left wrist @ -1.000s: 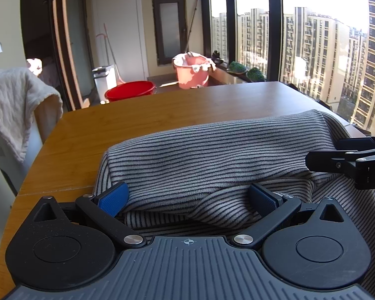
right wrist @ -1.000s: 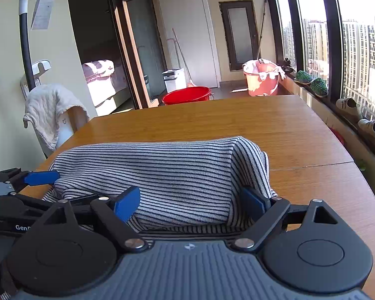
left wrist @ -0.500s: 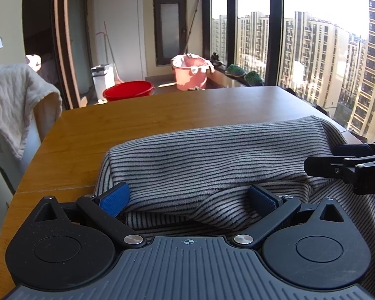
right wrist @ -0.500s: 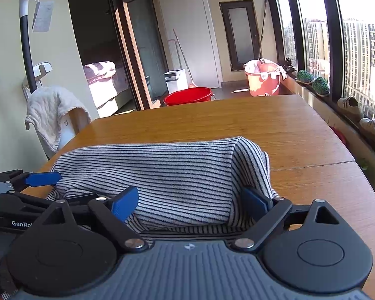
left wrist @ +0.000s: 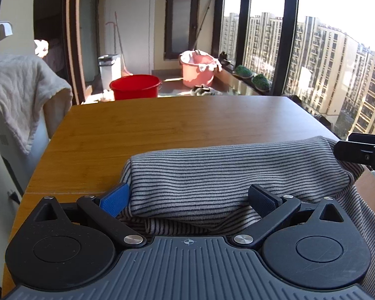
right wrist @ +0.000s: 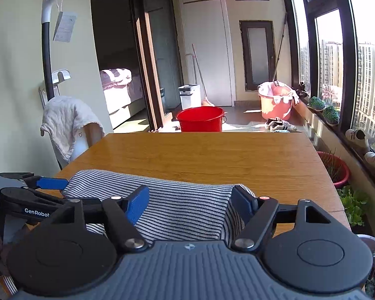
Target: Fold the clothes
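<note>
Both tools are held low and level at the near edge of the long wooden table (left wrist: 177,130), side by side, pointing towards the balcony. The left gripper (left wrist: 188,197) has its two blue-padded fingers spread wide, and the folded edge of the grey-and-black striped knit garment (left wrist: 232,170) lies between them, not pinched. The right gripper (right wrist: 190,200) is likewise spread apart, its fingers flanking the right end of the same garment (right wrist: 185,210), one pad on each side with slack cloth between.

The garment is a single piece, doubled over on itself at the near end of the table, its lower layer spilling towards the edge.

Beyond the table I count two tubs on the floor: one red round plastic basin (right wrist: 200,118) and one pink plastic bucket (right wrist: 276,105) with rags over its rim. One white towel (right wrist: 67,125) hangs over a chair back at the left.
</note>
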Action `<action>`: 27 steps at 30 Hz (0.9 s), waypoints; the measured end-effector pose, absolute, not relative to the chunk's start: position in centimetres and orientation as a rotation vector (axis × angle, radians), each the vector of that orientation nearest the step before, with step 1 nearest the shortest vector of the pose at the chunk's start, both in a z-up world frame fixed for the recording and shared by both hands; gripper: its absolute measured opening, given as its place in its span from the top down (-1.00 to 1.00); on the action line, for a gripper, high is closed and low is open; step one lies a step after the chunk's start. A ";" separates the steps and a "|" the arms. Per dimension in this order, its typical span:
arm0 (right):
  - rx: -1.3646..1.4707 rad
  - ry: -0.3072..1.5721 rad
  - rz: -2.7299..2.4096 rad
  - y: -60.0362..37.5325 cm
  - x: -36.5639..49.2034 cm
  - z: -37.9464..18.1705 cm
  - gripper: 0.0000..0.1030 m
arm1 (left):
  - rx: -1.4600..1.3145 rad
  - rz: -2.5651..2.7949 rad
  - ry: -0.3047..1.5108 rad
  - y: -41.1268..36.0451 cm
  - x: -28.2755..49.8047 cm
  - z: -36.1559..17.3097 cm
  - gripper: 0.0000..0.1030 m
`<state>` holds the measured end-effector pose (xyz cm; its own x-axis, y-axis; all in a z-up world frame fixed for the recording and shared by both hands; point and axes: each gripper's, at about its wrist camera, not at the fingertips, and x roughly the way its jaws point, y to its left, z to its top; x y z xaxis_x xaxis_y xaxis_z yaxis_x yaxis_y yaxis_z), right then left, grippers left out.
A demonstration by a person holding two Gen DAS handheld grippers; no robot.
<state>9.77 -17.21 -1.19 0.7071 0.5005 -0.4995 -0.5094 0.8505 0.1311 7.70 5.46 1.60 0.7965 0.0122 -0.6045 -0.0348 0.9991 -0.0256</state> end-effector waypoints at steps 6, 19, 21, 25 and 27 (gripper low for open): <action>-0.198 0.613 0.545 -16.2 10.9 -4.5 -0.41 | -0.067 -0.005 0.665 6.4 7.3 0.7 -1.00; 0.162 0.753 0.447 -19.7 18.4 -2.5 -0.50 | -0.311 0.058 0.748 13.3 11.9 2.7 -1.00; 0.212 0.789 0.474 -19.6 19.1 -3.7 -0.50 | -0.301 0.046 0.775 13.2 12.4 1.8 -1.00; 0.270 0.803 0.522 -19.5 19.7 -5.1 -0.50 | -0.402 0.003 0.791 14.1 12.9 0.6 -0.99; 0.219 0.766 0.533 -18.9 19.4 -4.5 -0.39 | -0.433 -0.035 0.790 14.1 13.4 0.5 -0.83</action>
<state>19.40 -18.93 -4.47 0.5966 0.5327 -0.6003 -0.3776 0.8463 0.3758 13.42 14.06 0.48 0.7083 -0.1905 -0.6797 -0.1291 0.9117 -0.3901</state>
